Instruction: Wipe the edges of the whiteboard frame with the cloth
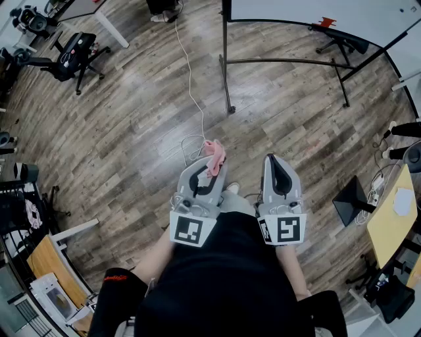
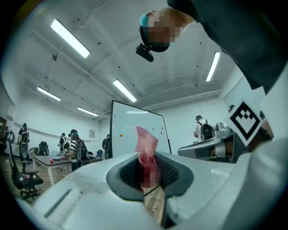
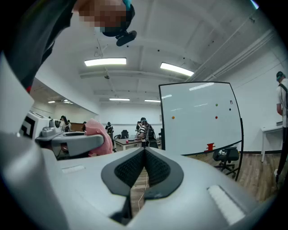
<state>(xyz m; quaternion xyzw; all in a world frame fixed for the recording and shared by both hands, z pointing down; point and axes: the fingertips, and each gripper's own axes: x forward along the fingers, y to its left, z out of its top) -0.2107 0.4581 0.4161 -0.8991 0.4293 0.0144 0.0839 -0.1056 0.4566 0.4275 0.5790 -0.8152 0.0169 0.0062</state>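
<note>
My left gripper (image 1: 209,170) is shut on a pink cloth (image 1: 214,156), which sticks out past its tips; the same cloth (image 2: 146,143) stands up between the jaws in the left gripper view. Beside it, my right gripper (image 1: 273,164) is shut with nothing in it, its pads pressed together (image 3: 144,158). The whiteboard (image 1: 322,13) on its black wheeled stand (image 1: 227,62) is a few steps ahead, at the top of the head view. It shows as a white panel with a dark frame (image 3: 200,117) in the right gripper view and smaller (image 2: 135,130) in the left gripper view.
A white cable (image 1: 191,79) runs across the wooden floor toward the grippers. A black office chair (image 1: 72,52) stands at the far left, another chair (image 1: 339,43) under the whiteboard. A yellow table (image 1: 395,214) is at the right. Several people (image 2: 74,148) stand at the room's far end.
</note>
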